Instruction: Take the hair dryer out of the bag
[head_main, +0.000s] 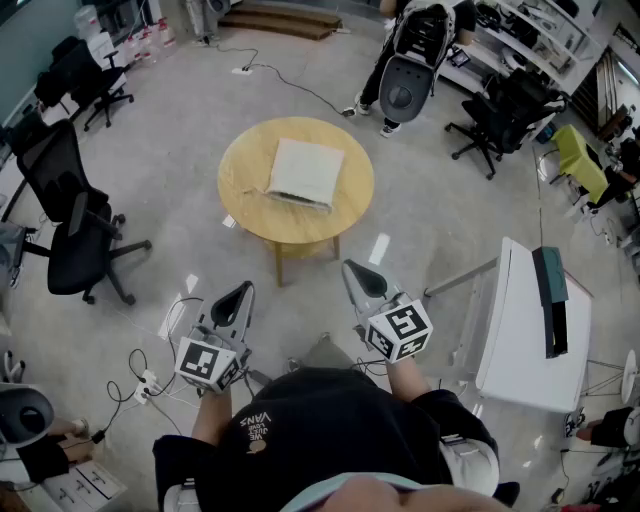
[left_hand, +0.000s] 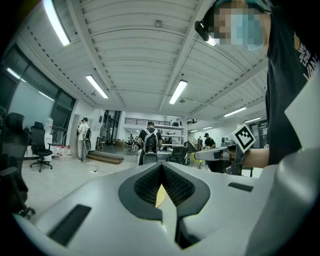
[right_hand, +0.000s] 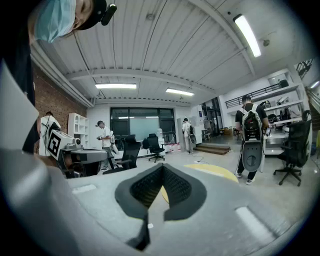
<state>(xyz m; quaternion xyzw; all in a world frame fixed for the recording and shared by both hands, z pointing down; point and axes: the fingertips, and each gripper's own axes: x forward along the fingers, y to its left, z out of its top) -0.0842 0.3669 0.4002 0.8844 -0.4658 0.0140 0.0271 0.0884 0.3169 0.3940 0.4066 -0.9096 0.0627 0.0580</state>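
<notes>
A pale cloth bag (head_main: 305, 172) lies flat on the round wooden table (head_main: 246, 185) ahead of me in the head view. No hair dryer shows; the bag hides whatever is inside. My left gripper (head_main: 243, 291) and right gripper (head_main: 352, 268) are held side by side short of the table's near edge, both shut with nothing between the jaws. In the left gripper view the jaws (left_hand: 162, 167) meet, pointing level across the room. The right gripper (right_hand: 162, 169) is likewise shut, and a slice of the yellow table top (right_hand: 212, 172) shows past its jaws.
A black office chair (head_main: 70, 225) stands to the left, a white desk (head_main: 525, 325) to the right. Cables and a power strip (head_main: 145, 385) lie on the floor at the lower left. A person with a backpack (head_main: 420, 50) stands beyond the table, near more chairs (head_main: 500, 115).
</notes>
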